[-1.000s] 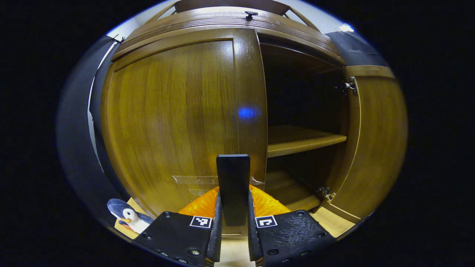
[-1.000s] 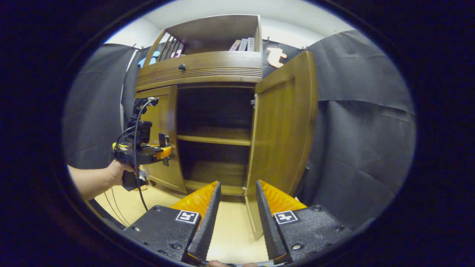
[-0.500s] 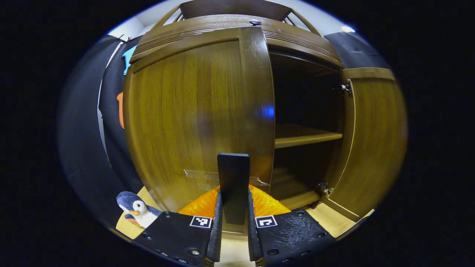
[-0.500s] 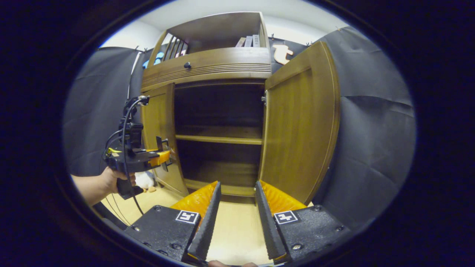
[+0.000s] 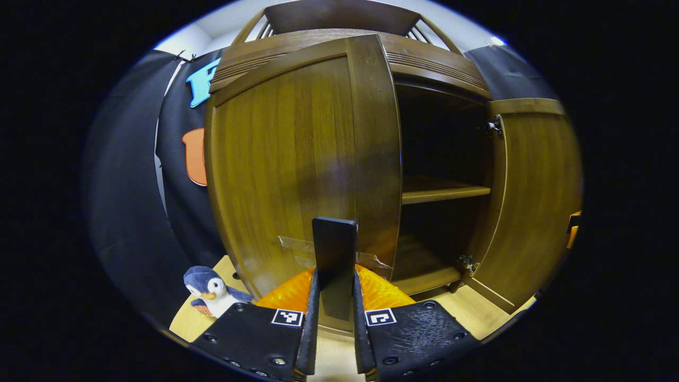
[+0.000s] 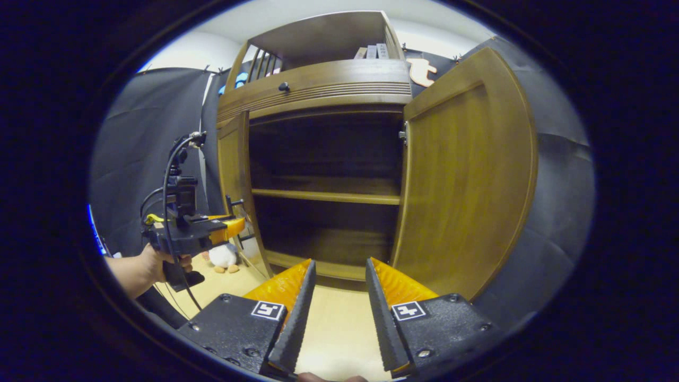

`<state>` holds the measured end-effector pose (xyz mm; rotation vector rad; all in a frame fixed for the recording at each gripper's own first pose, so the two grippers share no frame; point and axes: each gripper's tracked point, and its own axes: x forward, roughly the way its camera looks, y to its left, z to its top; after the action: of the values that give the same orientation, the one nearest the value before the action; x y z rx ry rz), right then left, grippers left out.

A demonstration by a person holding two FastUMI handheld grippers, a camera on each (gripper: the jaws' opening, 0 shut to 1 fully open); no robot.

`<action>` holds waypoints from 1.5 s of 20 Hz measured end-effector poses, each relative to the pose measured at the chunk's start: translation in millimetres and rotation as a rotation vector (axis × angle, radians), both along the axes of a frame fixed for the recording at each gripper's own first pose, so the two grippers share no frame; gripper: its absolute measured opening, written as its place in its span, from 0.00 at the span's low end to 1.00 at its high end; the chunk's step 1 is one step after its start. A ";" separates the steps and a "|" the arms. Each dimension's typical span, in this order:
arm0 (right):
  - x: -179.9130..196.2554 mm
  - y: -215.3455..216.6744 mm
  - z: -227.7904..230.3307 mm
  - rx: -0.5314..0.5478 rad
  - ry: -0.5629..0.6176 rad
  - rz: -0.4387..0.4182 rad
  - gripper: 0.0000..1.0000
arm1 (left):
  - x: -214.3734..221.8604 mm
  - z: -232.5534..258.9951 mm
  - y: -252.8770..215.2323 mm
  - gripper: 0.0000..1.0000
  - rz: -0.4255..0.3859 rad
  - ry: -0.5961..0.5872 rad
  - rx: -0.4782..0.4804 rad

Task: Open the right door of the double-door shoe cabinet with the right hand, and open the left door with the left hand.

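Observation:
The brown wooden shoe cabinet stands with both doors swung out. In the left gripper view, my left gripper is shut on the dark upright handle of the left door, which stands partly open. In the right gripper view, the left door is nearly edge-on, and a hand holds the left gripper at its handle. The right door is wide open. My right gripper is open with nothing between its fingers, in front of the cabinet's lower opening.
A middle shelf crosses the dark interior. A small plush penguin sits on the pale wooden floor to the left of the cabinet. A drawer with a dark knob and books are above the doors.
The left door has swung further open with my left gripper still on its handle. The right gripper has come closer to the cabinet and stays open.

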<state>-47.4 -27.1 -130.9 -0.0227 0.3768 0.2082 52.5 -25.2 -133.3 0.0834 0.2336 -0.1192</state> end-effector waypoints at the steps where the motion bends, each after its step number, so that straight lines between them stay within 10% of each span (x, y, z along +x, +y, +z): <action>1: 1.5 2.4 -0.5 0.000 0.003 0.008 0.60 | -2.8 0.2 2.1 0.28 0.010 0.001 -0.006; 30: 22.8 61.8 -10.6 0.002 0.009 0.126 0.60 | -80.2 1.9 110.4 0.28 0.253 0.015 -0.047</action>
<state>-24.6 34.6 -141.5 -0.0434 0.3842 0.3331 -27.7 85.2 -131.4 0.0061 0.2542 0.1268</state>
